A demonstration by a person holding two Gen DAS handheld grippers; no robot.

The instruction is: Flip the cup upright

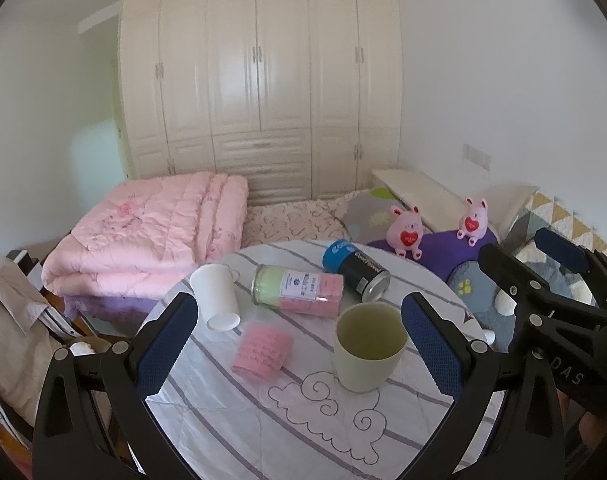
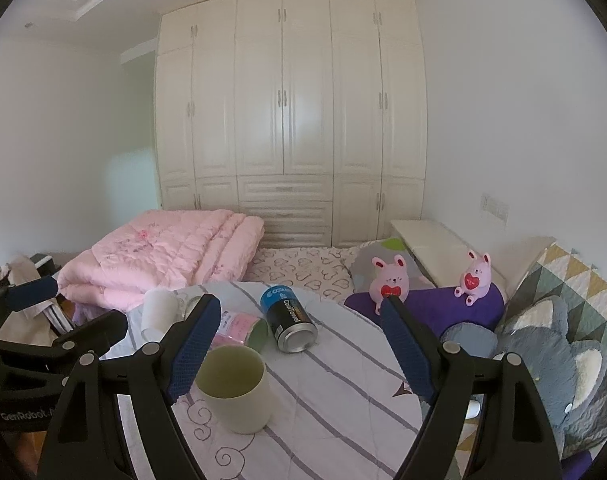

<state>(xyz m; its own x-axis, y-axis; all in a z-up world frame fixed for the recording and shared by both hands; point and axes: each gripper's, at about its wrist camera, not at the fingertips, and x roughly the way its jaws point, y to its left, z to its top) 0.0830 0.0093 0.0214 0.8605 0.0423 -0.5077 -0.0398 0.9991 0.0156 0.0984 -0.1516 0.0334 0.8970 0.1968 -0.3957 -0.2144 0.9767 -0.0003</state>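
A pale green cup (image 1: 368, 346) stands upright, mouth up, on the round table (image 1: 303, 420) with a striped cloth; it also shows in the right wrist view (image 2: 237, 386). A white mug (image 1: 216, 294) stands upside down at the table's left (image 2: 158, 312). My left gripper (image 1: 299, 340) is open and empty, its fingers on either side of the green cup and a little short of it. My right gripper (image 2: 299, 344) is open and empty, to the right of the green cup; it shows in the left wrist view (image 1: 543, 280).
A clear jar with pink and green contents (image 1: 299, 290) and a black and blue can (image 1: 355, 270) lie on their sides at the table's back. A pink pad (image 1: 262, 354) lies left of the cup. A bed with a pink quilt (image 1: 143, 236) and plush toys (image 1: 407, 236) lies behind.
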